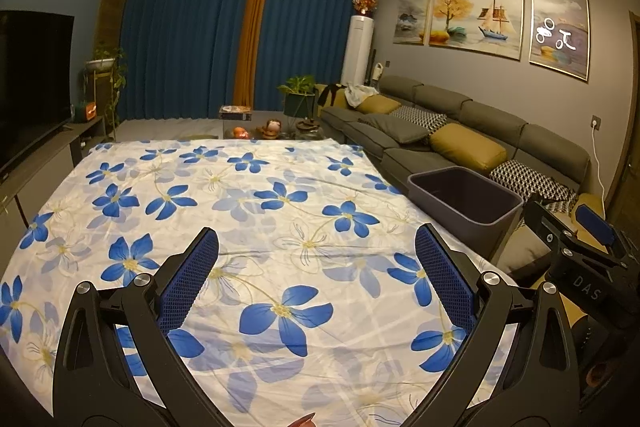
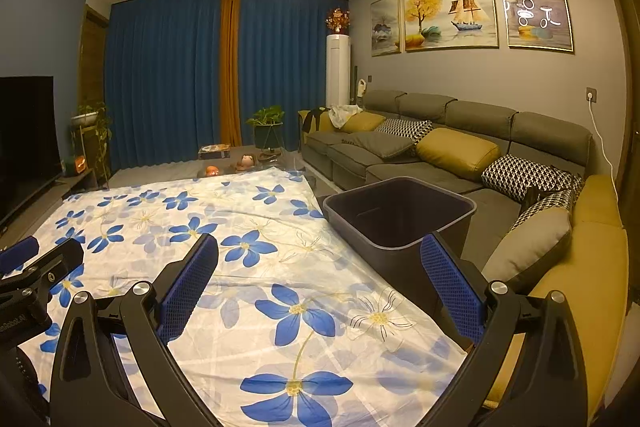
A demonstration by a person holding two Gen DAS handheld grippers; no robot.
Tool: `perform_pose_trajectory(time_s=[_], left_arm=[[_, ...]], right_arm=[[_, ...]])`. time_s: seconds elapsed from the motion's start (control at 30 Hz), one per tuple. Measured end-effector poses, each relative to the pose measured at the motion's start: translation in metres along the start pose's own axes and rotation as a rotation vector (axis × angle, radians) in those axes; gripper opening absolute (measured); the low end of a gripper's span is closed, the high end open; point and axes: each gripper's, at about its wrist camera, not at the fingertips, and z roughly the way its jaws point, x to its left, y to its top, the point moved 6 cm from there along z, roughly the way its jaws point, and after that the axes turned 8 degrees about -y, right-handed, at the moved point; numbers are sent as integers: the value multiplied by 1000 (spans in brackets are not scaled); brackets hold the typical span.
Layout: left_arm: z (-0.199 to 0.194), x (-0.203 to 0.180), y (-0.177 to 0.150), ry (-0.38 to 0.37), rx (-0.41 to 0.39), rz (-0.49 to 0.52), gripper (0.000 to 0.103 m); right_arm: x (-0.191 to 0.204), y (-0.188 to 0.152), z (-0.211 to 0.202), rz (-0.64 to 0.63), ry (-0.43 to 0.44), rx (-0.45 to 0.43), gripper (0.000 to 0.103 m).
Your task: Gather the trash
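A dark grey bin [image 1: 466,205] stands open at the right edge of a table under a white cloth with blue flowers [image 1: 224,211]. It also shows in the right wrist view [image 2: 400,215]; what shows of its inside is dark and bare. My left gripper [image 1: 316,251] is open and empty above the cloth. My right gripper [image 2: 320,255] is open and empty above the cloth [image 2: 248,267], its right finger [image 2: 452,283] in front of the bin. The right gripper also shows in the left wrist view [image 1: 576,239], the left gripper in the right wrist view [image 2: 32,267]. No trash shows on the cloth.
A grey sofa [image 2: 460,147] with yellow and patterned cushions runs along the right, close behind the bin. A TV [image 1: 32,83] on a low cabinet stands at the left. A glass coffee table [image 1: 272,131] with small items lies beyond the cloth. Blue curtains [image 1: 192,39] hang behind.
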Motion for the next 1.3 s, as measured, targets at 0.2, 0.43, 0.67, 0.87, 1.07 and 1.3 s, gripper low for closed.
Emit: perform_pose_trajectory(time_s=[0.2,0.43,0.67,0.87,1.07,1.3], left_arm=[[-1,1,1,4,-1,-1,97],[-3,2,1,7,1,6,97],[-3,1,2,18,-7,12,97],[-5,2,3,21,-10,13,97],[-5,1,3,20,-9,14,97],[-5,0,2,19,-8,14,97]], right_arm=[[0,-1,0,1,2,0,97],[-2,-1,1,5,2,3,97],[-3,-2,1,7,3,6,97],[-4,-1,0,7,2,4,97],[-4,-2,0,8,2,4,97],[-4,-2,0,9,2,5,97]])
